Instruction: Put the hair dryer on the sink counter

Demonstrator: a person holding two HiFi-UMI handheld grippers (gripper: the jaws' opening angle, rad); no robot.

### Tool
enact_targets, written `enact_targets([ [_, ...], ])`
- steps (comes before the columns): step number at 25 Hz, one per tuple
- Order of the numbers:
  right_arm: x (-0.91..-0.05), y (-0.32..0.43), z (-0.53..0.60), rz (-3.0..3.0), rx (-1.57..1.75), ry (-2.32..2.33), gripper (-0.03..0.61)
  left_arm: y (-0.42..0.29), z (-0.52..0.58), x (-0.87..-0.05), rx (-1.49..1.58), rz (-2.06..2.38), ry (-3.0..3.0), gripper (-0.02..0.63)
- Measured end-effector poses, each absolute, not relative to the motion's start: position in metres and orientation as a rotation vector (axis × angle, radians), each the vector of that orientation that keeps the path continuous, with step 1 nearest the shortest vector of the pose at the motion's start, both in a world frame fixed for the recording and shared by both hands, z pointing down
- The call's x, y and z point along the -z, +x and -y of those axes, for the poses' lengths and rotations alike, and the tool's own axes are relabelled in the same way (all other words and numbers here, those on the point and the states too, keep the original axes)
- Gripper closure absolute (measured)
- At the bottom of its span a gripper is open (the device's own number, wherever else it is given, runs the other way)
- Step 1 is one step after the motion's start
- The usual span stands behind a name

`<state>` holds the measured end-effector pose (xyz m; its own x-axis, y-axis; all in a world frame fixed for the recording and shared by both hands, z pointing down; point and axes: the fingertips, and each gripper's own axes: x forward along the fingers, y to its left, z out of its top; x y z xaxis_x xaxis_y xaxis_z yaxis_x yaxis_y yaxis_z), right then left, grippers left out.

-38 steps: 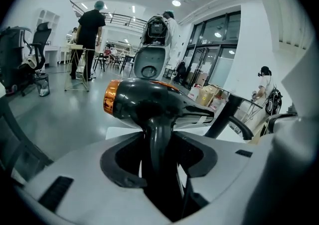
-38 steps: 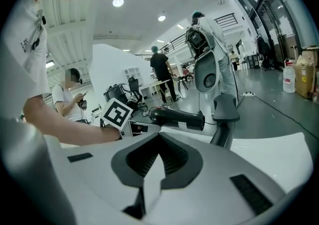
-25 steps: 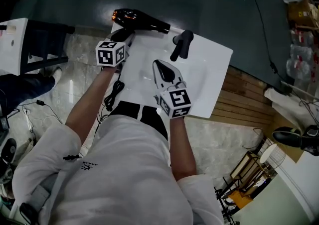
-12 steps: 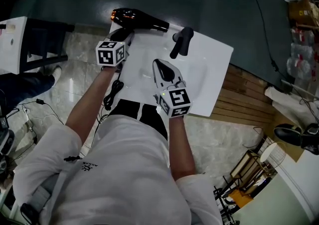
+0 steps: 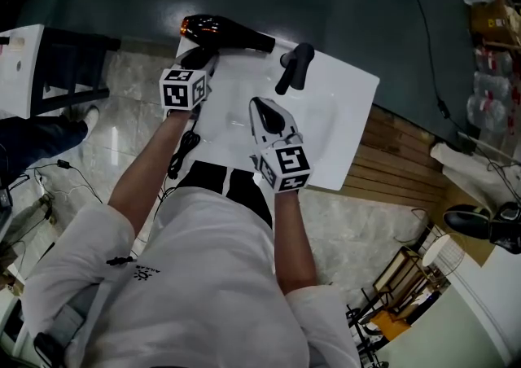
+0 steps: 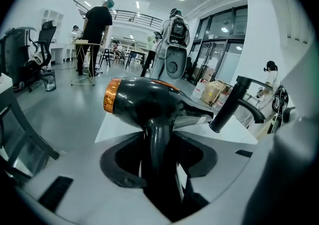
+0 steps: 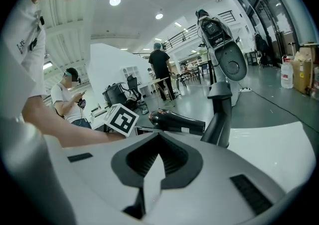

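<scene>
A black hair dryer [image 5: 220, 32] with an orange rear ring lies at the far left corner of the white sink counter [image 5: 342, 114]. Its nozzle points toward the black faucet [image 5: 295, 67]. My left gripper [image 5: 203, 55] is shut on the dryer's handle. In the left gripper view the handle [image 6: 158, 144] fills the gap of the left gripper [image 6: 159, 152], with the dryer body [image 6: 144, 99] just beyond. My right gripper [image 5: 259, 106] hovers over the basin, shut and empty. The right gripper view has the right gripper [image 7: 159, 137] with fingers meeting, the hair dryer [image 7: 177, 121] and faucet [image 7: 219, 114] ahead.
The dryer's black cord [image 5: 183, 159] hangs off the counter's left edge by the person's legs. A white table [image 5: 20, 73] stands at the left. Wooden flooring [image 5: 399, 155] and water bottles [image 5: 488, 41] lie to the right. People stand far off [image 6: 97, 30].
</scene>
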<state>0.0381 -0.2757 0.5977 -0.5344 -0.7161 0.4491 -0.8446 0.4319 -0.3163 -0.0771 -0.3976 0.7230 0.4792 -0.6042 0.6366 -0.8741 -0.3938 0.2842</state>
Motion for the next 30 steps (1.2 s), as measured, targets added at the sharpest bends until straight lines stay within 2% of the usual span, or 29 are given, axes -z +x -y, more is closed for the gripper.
enact_targets([
  [30, -0.597, 0.0462, 0.2671, 2.452, -0.765, 1.345, 0.571, -0.0763, 0.3922, -0.7284, -0.723, 1.271, 2.176, 0.426],
])
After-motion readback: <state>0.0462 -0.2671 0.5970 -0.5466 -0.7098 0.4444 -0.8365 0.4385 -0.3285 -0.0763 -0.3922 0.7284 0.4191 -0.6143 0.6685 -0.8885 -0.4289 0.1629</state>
